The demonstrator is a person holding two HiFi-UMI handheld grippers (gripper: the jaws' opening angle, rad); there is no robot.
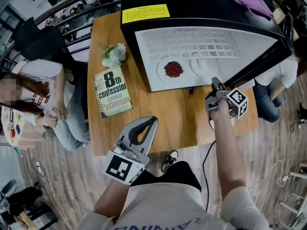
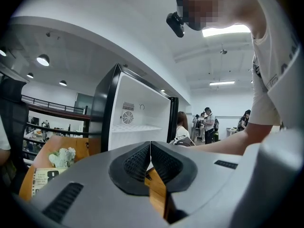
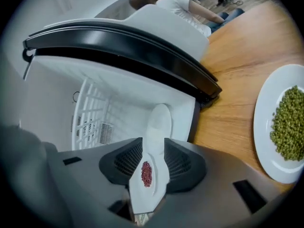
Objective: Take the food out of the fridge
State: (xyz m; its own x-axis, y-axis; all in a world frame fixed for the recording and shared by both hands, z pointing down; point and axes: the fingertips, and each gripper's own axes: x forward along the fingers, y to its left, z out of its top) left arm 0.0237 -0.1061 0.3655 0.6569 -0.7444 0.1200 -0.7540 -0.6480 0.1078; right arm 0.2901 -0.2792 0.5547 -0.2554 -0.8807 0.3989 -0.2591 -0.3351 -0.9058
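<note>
1. Left gripper (image 1: 152, 121): clenched, jaws tip to tip with nothing in them. It hovers over the near edge of the table (image 1: 192, 123).
2. Up and left of it on the table is a book (image 1: 113, 91), with flowers (image 1: 114, 54) just beyond.
3. Ahead and to its right is the fridge (image 1: 201, 4), door open.
4. Food: a plate of red beans (image 1: 173, 70) is inside on the fridge's white floor, with a second white plate (image 1: 205, 63) just beside it on the right.
5. Right gripper (image 3: 153, 151): released, jaws apart, gripping nothing. It sits at the fridge opening, pointed in. The red-bean plate shows through the gap, straight ahead and clear of the tips.
6. Right of the right gripper, a plate of green beans (image 3: 266, 122) is on the table, outside the fridge.
</note>
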